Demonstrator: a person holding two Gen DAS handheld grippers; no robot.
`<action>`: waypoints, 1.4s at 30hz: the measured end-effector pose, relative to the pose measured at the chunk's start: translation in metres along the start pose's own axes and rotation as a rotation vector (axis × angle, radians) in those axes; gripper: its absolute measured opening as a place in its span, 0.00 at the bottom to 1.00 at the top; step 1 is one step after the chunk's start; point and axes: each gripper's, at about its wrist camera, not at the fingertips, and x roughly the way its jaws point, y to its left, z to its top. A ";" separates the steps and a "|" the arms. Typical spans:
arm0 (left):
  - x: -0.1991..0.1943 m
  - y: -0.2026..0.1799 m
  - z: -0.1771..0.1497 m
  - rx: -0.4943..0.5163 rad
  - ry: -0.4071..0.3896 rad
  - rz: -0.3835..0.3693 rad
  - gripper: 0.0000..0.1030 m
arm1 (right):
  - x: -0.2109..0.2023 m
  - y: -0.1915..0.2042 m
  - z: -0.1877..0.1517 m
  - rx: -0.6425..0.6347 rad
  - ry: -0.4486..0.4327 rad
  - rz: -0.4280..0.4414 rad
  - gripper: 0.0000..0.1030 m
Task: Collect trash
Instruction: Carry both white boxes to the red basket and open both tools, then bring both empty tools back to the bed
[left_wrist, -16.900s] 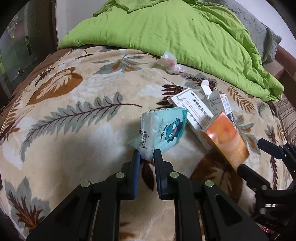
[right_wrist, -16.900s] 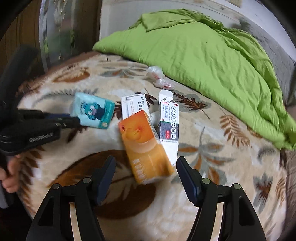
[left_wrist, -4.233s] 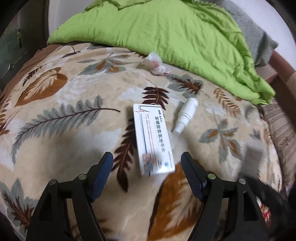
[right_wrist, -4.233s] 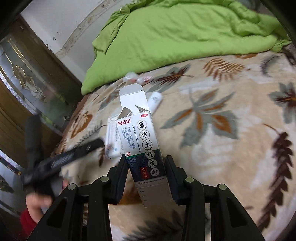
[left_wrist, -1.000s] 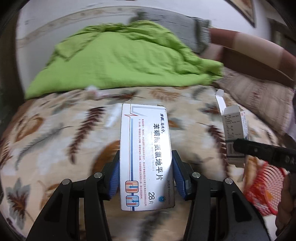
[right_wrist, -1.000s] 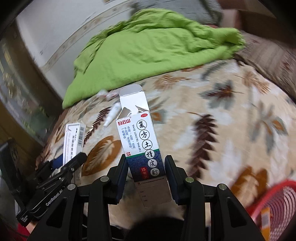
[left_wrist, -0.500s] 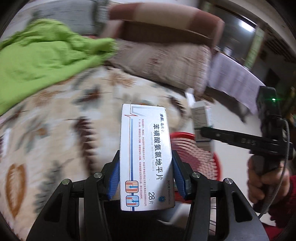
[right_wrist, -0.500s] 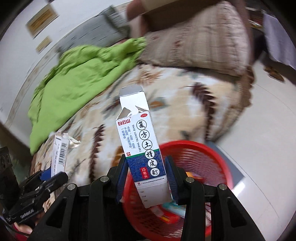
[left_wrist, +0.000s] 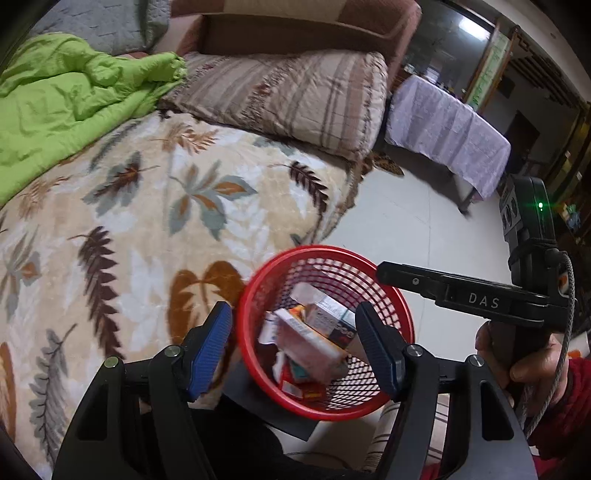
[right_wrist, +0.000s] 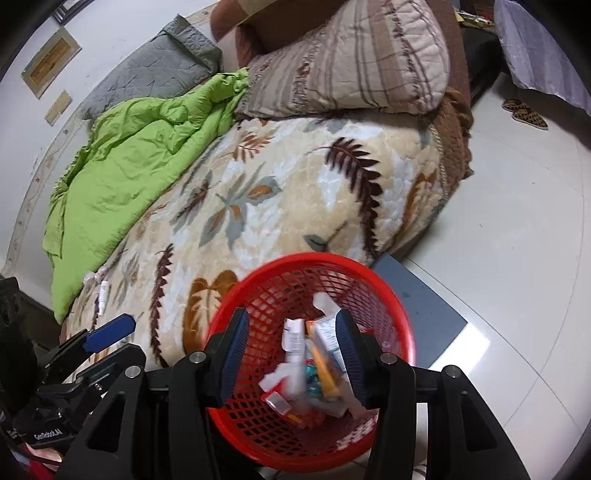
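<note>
Both grippers hang over the red basket (left_wrist: 258, 369), which stands on the floor against the near edge of the bed (left_wrist: 147, 221). The left gripper (left_wrist: 295, 347) has its jaws wide apart with nothing between them. The right gripper (right_wrist: 291, 354) is likewise spread and empty. The boxes (right_wrist: 295, 343) lie inside the basket, piled loosely on other packaging; motion blur prevents telling whether they have come to rest.

Remaining trash: a small white bottle (right_wrist: 103, 295) and a crumpled wrapper (right_wrist: 96, 275) lie on the bed well away from the basket, near the lower edge of the green quilt (right_wrist: 129, 166).

Hazards from this position:

- The basket is light mesh. A finger (left_wrist: 376, 347) catching its rim on withdrawal would likely tip it and spill the contents.
- The two grippers are close together above the basket. Lifting both at once risks a collision between them.
- The bottle looks round and lies on soft, uneven plush. A grip off its middle would probably roll it or squeeze it out of the jaws.
- The wrapper appears thin; a shallow pinch may slip off it.
</note>
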 end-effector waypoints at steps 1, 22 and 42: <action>-0.005 0.005 -0.001 -0.012 -0.007 0.008 0.66 | 0.003 0.006 0.002 -0.010 0.001 0.013 0.51; -0.150 0.268 -0.052 -0.471 -0.166 0.455 0.66 | 0.110 0.245 0.000 -0.430 0.147 0.297 0.51; -0.055 0.456 -0.019 -0.654 0.017 0.543 0.36 | 0.166 0.295 0.014 -0.505 0.182 0.314 0.51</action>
